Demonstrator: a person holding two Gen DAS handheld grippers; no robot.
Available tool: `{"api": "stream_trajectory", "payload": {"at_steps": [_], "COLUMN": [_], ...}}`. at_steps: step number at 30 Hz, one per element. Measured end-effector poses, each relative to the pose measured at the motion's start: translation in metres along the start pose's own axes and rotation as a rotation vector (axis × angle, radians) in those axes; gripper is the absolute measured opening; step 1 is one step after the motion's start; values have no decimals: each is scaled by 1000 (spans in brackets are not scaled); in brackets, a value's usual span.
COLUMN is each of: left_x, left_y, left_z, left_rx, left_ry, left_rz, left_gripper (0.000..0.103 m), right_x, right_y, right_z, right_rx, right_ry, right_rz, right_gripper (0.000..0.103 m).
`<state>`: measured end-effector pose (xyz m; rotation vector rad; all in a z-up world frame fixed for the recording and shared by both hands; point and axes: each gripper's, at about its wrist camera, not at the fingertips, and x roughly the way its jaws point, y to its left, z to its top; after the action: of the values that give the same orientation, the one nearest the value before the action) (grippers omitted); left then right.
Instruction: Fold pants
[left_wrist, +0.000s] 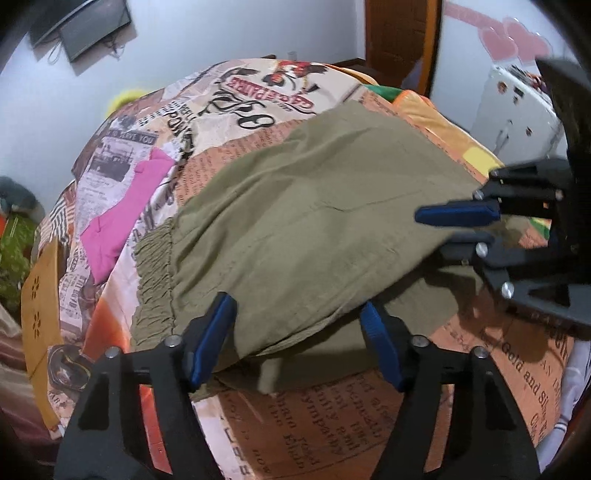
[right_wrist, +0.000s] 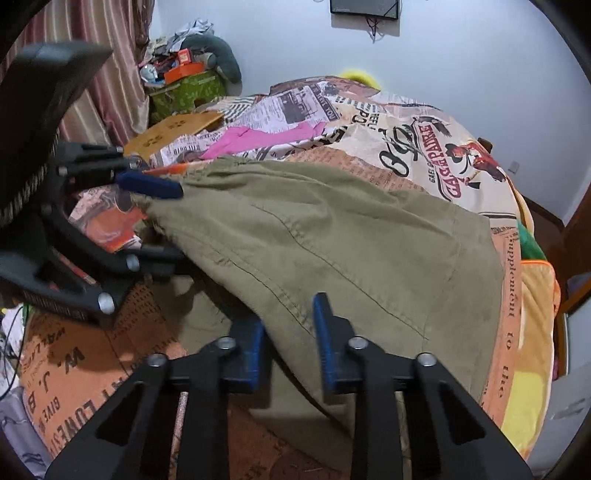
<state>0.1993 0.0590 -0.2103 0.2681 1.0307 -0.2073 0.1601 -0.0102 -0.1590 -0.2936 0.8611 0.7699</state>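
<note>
We see olive pants (left_wrist: 295, 206) spread across the near part of the bed (left_wrist: 317, 428), on a newspaper-print bedcover, elastic waistband (left_wrist: 155, 273) toward the bed's left side, legs running to the right, so the long axis lies left-right across our view. A pink garment (left_wrist: 122, 221) lies further left, apart from the pants.

Left gripper (left_wrist: 295, 347) sits at the near hem by the waistband end, jaws about half open and straddling the raised cloth edge; we judge the pads are not yet pressing.

Right gripper (right_wrist: 291, 339) is at the leg end, jaws narrow with a fold of the pants' near edge between them; it looks clamped on the cloth.

Both grippers are on the near long edge, the fabric lying away from them toward the far side of the bed. We judge the next move is to lift that edge and carry it over; the left needs to finish its grip first.
</note>
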Motion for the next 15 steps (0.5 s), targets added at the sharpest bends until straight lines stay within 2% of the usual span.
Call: {"api": "stream_trajectory", "payload": {"at_steps": [3,5,7,15], "left_x": [-1,-4,-8,-15], "left_y": [-5,-5,-4,-6], "left_z": [-1,-2,-3,-15], "left_rx": [15,10,5,-23], "left_ry": [-1,-7,-15,-12], "left_rz": [27,32,38,12], "left_gripper": [39,36,29,28], "right_x": [-5,-8,-12,-22], "right_y": [6,9,12,23], "right_z": [-1,-2,-3,-11], "right_rx": [-25,-40,-55,-84], "right_ry": [-16,-19,-25,-13], "right_rz": [2,4,3,12], "right_gripper": [12,11,10,9]}}
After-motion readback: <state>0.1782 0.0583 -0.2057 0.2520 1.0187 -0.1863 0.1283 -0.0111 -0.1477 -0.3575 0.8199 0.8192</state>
